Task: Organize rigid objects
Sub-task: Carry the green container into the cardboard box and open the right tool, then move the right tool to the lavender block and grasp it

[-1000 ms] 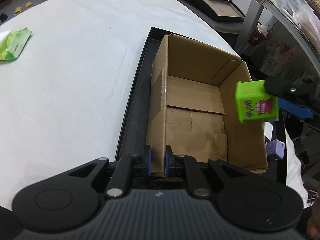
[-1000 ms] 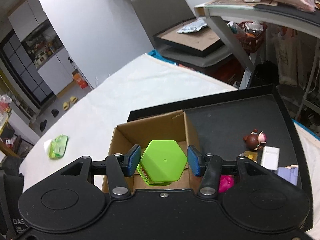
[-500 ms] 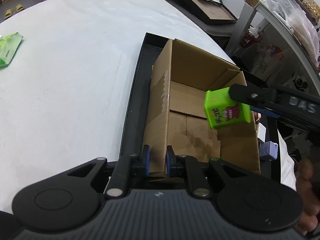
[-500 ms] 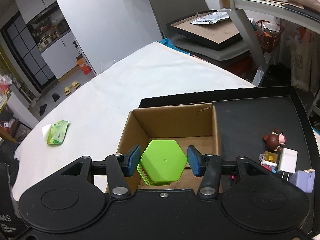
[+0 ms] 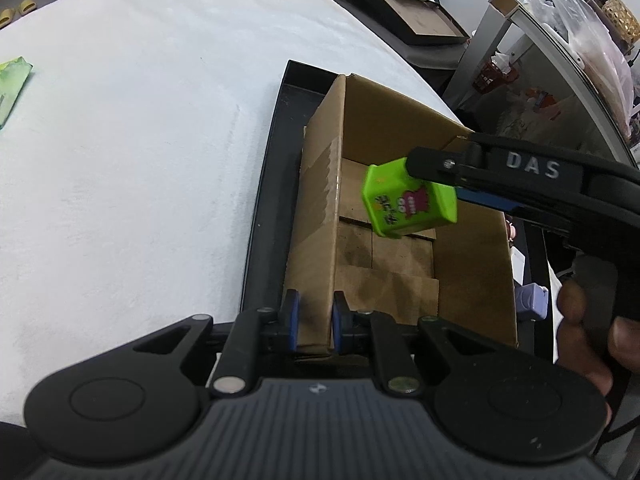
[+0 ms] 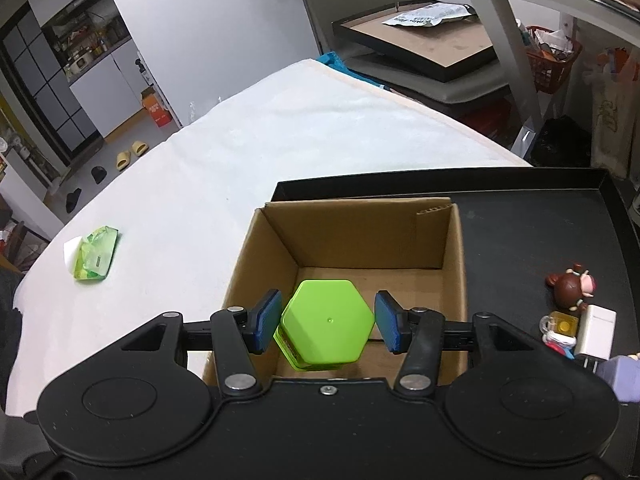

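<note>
An open cardboard box (image 5: 472, 268) (image 6: 452, 256) stands on a black tray (image 5: 264, 208) (image 6: 540, 216) over a white cloth. My left gripper (image 5: 314, 324) is shut on the box's near wall, a blue pad on each side of the card. My right gripper (image 6: 328, 322) is shut on a green hexagonal container (image 6: 326, 322) (image 5: 408, 202) with a pink label. It hangs over the box's inside, above the bare bottom. In the left wrist view the right gripper reaches in from the right, with a hand (image 5: 592, 344) behind it.
On the tray right of the box lie a brown figurine (image 6: 570, 286), a white charger (image 6: 596, 330), a small yellow piece (image 6: 562, 324) and a lilac item (image 5: 532, 302). A green packet (image 6: 96, 260) lies on the cloth at far left. Shelves and framed boards stand beyond the table.
My right gripper has carried the green container leftward from the box's right wall to over its inside, and a little lower. The left gripper has stayed on the box wall.
</note>
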A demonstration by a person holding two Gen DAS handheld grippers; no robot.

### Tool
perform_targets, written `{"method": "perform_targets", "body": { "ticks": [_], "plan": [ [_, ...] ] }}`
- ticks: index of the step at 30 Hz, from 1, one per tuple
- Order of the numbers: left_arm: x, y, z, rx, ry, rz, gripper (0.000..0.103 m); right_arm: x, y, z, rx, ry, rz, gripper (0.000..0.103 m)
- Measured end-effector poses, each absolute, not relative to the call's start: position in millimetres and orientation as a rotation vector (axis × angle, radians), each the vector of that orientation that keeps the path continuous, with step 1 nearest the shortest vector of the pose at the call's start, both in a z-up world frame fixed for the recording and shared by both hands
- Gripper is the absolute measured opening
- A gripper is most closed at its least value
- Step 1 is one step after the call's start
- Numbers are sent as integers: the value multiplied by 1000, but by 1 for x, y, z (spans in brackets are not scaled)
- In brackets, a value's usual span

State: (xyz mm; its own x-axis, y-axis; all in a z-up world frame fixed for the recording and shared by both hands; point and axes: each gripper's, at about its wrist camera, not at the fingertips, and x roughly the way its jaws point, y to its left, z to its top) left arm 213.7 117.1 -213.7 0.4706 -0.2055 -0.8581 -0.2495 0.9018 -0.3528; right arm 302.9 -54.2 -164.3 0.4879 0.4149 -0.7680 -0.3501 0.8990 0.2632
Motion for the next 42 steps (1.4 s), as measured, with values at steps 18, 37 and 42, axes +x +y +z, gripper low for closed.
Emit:
{"method": "perform_targets", "body": {
  "ticks": [18,37,42],
  "plan": [
    [216,112,-204,-434,1119,90,14,303,-57,-161,83,953,466,58],
    [220,73,-183,-321,1074,247,52,301,-153,-149,209,887,295,73],
    [222,65,-184,-288,1081,293,54,299,-176,-154,208,891,234,73]
  ]
}}
